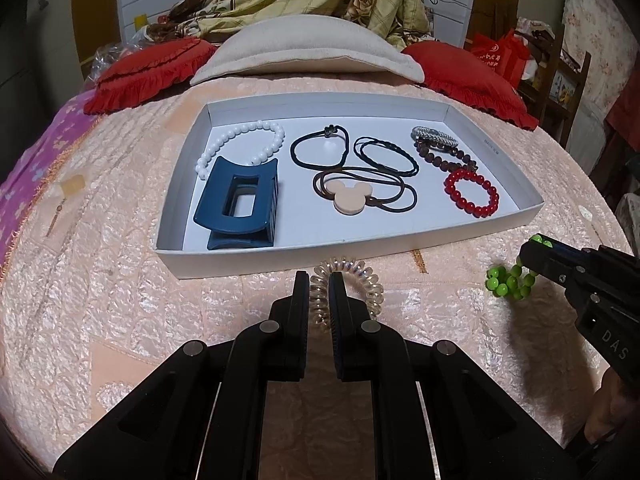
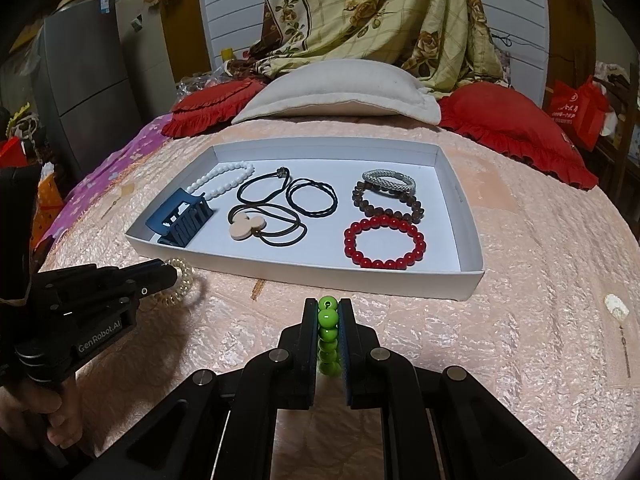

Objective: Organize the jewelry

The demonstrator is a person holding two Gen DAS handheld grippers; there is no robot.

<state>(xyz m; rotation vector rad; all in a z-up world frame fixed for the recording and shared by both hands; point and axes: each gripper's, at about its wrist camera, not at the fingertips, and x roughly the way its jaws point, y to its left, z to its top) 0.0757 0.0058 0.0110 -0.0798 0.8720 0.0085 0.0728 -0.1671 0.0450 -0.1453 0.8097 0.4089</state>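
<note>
Left claw clamped around clear coil tie, right claw around green bracelet

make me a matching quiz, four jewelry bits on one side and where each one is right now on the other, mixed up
Things:
1. green bead bracelet
2. clear coil hair tie
3. red bead bracelet
4. blue claw clip

Places:
A. left end of the white tray
B. gripped in the right tongs
C. right end of the tray
D. gripped in the left tongs, on the bedspread

Pairs: 1-B, 2-D, 3-C, 4-A
</note>
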